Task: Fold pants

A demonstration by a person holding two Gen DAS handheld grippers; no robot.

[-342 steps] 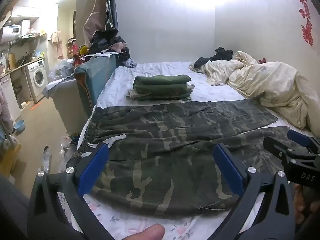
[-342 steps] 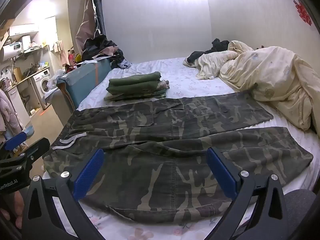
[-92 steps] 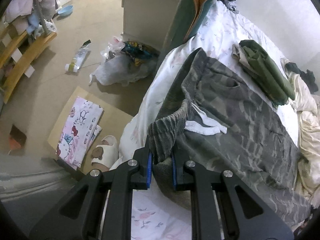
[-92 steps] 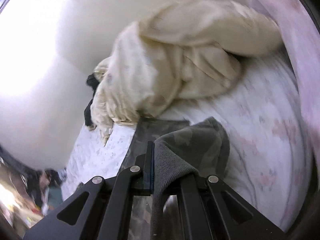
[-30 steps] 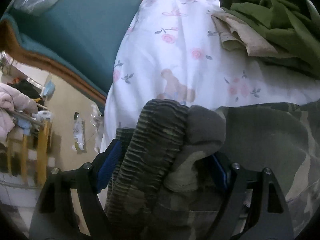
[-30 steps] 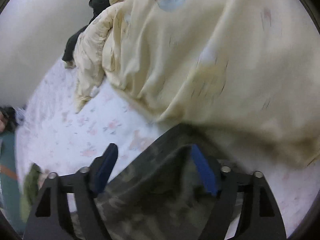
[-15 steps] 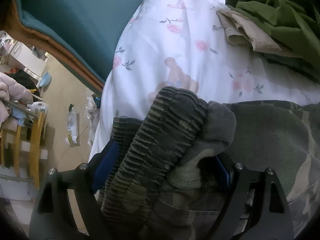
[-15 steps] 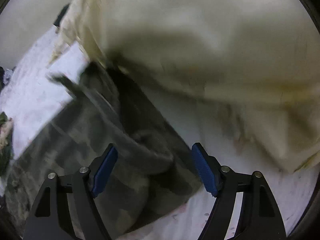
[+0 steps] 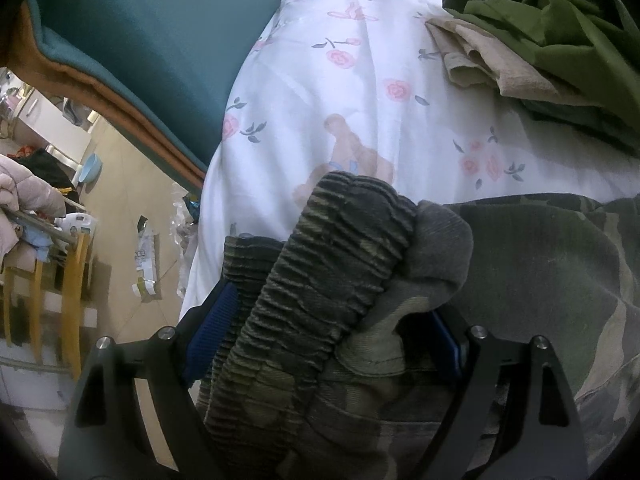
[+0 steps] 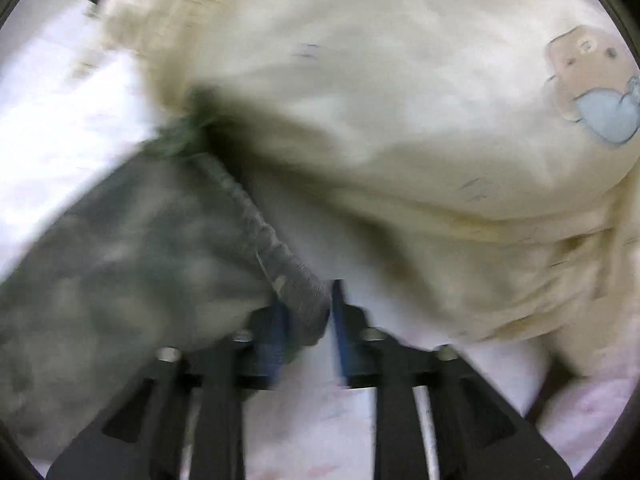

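Narrowed since before, right claw [image 10: 306,320] pinches pants [image 10: 120,248] cuff; left claw [image 9: 324,334] spread around waistband.

You had one pair of camouflage pants [image 9: 532,280] on one flowered bedsheet [image 9: 360,92], two grippers, left [image 9: 324,332] and right [image 10: 306,320], one pile of folded clothes [image 9: 560,28], and one cream duvet [image 10: 400,100].
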